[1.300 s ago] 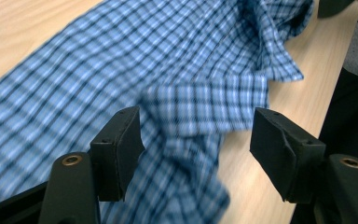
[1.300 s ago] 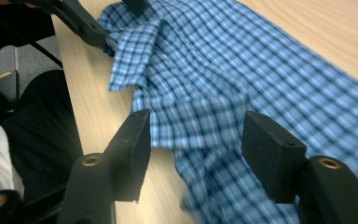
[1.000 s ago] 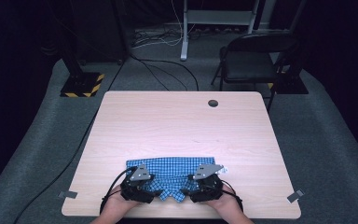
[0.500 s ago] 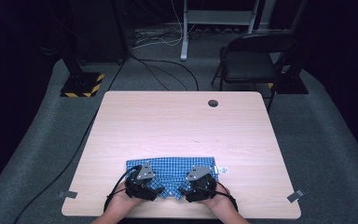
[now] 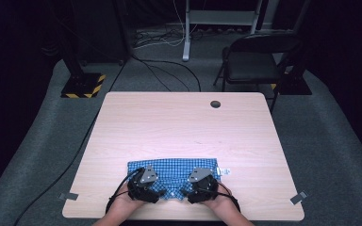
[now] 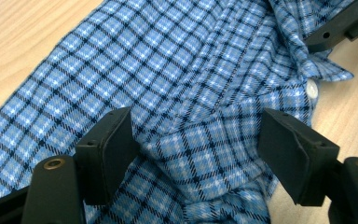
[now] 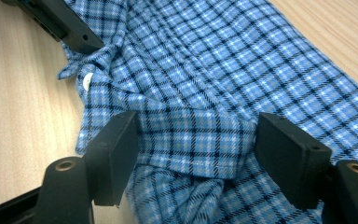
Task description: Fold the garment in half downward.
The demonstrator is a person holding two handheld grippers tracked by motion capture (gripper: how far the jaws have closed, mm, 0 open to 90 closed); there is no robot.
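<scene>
The far half of the table (image 5: 184,122) is left bare as far as the round hole (image 5: 215,104) (near the back edge), so free passage is offered there. At the near edge, room is taken up by the folded checked shirt (image 5: 174,169), with open wood left on either side.

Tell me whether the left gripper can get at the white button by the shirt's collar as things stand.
Probably yes: the left gripper is open over the shirt, and the button lies uncovered just beyond, though the right gripper's jaw sits close beside it.
</scene>
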